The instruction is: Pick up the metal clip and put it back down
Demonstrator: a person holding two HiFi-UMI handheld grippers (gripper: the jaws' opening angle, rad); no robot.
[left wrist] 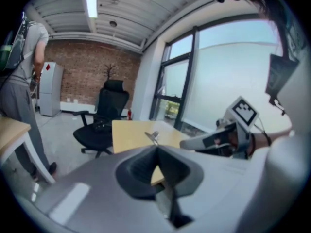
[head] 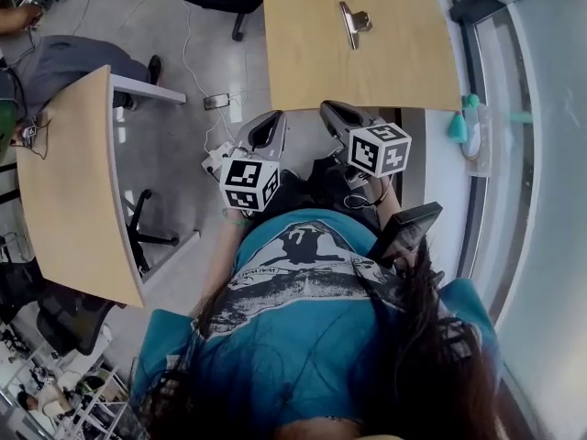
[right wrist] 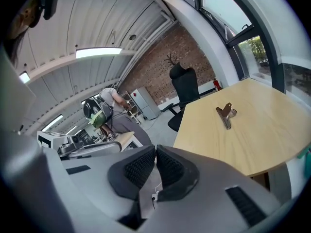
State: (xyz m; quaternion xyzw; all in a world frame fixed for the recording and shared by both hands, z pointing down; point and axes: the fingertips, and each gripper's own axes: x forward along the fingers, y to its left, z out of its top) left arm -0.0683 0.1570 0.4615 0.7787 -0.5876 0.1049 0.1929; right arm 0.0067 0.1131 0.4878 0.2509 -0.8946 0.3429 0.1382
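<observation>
Metal clip lies flat on the counter. Left gripper and right gripper are both closed, empty, and short of the counter edge.

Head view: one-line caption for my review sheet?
Person holds the left gripper and right gripper, both shut and empty, short of the wooden table where the metal clip lies.

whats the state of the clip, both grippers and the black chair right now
metal clip: lying flat on the table, nothing touching it
left gripper: jaws together, empty, well short of the clip
right gripper: jaws together, empty, well short of the clip
black office chair: upright, nobody in it, beyond the table's far end
</observation>
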